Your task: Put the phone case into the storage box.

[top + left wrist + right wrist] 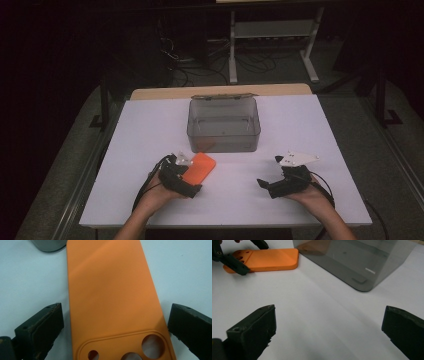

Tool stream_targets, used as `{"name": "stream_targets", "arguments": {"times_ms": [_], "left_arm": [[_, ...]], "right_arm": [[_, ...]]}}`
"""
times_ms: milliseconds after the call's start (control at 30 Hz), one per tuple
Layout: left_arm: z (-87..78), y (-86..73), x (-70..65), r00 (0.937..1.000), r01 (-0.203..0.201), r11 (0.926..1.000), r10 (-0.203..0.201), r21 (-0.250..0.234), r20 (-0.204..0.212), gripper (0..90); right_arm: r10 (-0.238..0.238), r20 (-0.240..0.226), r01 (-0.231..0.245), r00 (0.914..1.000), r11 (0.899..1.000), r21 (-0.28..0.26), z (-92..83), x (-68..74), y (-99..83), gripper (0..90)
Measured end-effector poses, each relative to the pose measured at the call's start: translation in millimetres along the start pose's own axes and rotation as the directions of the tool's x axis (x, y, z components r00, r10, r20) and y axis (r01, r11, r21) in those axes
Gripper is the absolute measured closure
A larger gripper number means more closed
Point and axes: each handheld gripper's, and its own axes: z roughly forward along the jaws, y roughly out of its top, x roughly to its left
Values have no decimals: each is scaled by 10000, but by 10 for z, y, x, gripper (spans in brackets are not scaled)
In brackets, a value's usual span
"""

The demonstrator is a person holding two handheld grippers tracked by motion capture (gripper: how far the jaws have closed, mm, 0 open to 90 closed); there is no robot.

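An orange phone case [201,167] lies flat on the white table [305,130], back up, its camera cut-outs [152,345] toward me. My left gripper [189,176] is open around its camera end. In the left gripper view the case [112,295] runs between the two black jaws of this gripper [115,327]; the right one sits at the case's edge and the left one stands slightly off it. My right gripper [270,175] rests open on the table's right side with bare table between its jaws [329,325]. The right gripper view has the case [269,257] at upper left.
A smoky translucent box [223,125] stands open-topped just behind the case, mid-table; its wall [352,260] is close in the right gripper view. A wooden strip [220,91] edges the table's far side. Beyond it are a white stand [272,30] and cables on a dark floor.
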Motion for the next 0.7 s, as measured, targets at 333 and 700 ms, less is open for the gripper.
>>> {"name": "stream_targets", "arguments": {"times_ms": [333,700], "left_arm": [[-25,8,8,10000,22,10000,-21,88,-31,38],[-53,14,9,10000,-32,9999,32,114,15,117]], "right_arm": [[1,-4,-1,10000,10000,-11,-1,0,0,0],[6,-13,-6,10000,10000,-20,0,0,1,0]]}}
